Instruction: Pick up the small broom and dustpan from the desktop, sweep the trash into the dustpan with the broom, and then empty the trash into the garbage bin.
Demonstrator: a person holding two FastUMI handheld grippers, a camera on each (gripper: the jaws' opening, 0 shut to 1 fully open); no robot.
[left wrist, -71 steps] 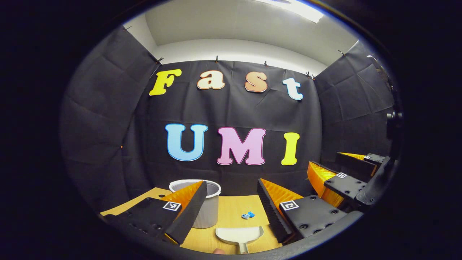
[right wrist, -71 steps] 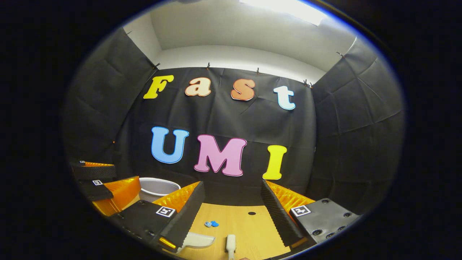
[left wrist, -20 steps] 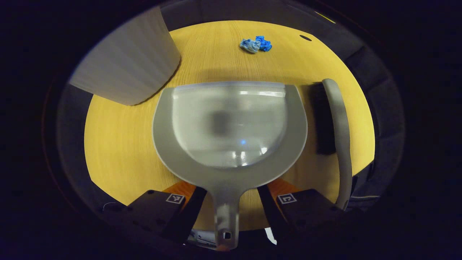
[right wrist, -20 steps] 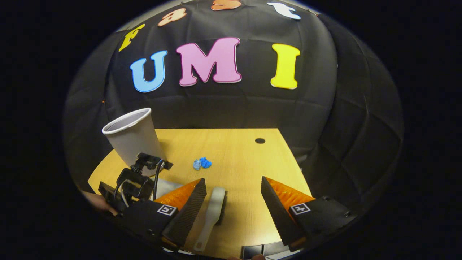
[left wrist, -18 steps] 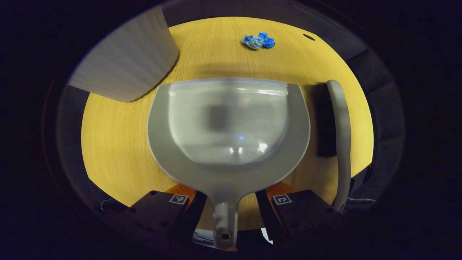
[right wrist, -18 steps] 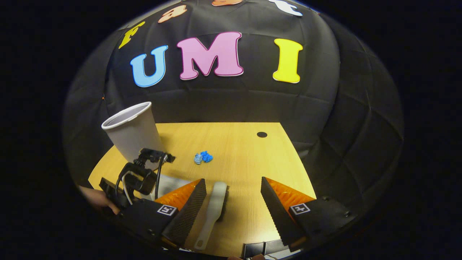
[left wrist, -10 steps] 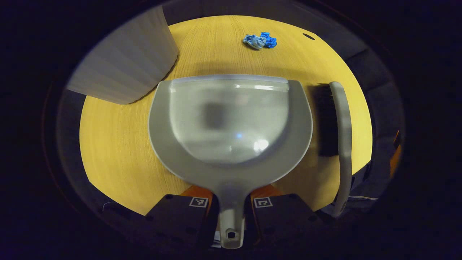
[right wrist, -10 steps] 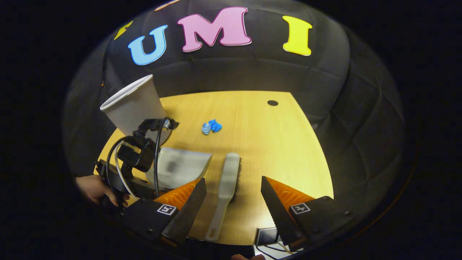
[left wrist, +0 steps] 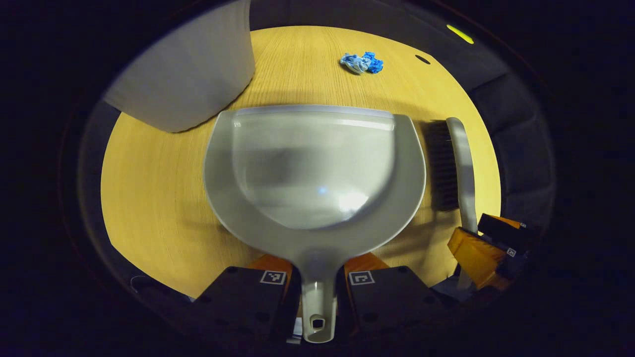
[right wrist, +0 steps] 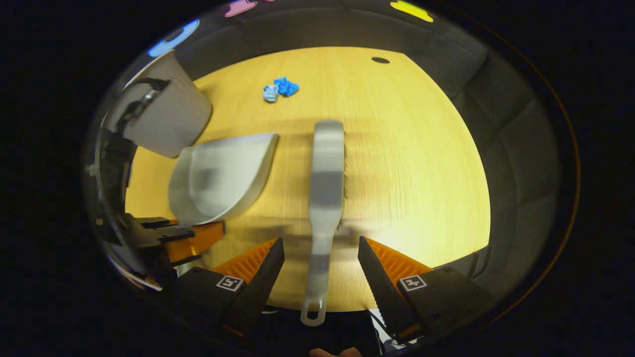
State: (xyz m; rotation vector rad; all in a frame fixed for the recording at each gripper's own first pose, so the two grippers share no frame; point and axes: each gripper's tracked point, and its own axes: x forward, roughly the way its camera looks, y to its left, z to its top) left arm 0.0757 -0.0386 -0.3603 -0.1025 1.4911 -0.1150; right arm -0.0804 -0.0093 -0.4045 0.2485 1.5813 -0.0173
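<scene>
dustpan (left wrist: 314,168) straight ahead of my left gripper (left wrist: 317,285), its fingers clamped on the handle, broom (right wrist: 325,183) lying between my right gripper's (right wrist: 320,263) spread fingers, untouched, blue trash (right wrist: 279,89) farther ahead, garbage bin (left wrist: 191,74) ahead-left, all on the desktop (right wrist: 412,148)

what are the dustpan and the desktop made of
Dustpan: probably moulded plastic, grey and glossy; light glints off its smooth, one-piece pan. Desktop: wood or wood-look laminate, matte; fine straight grain lines show, though which cannot be told.
</scene>
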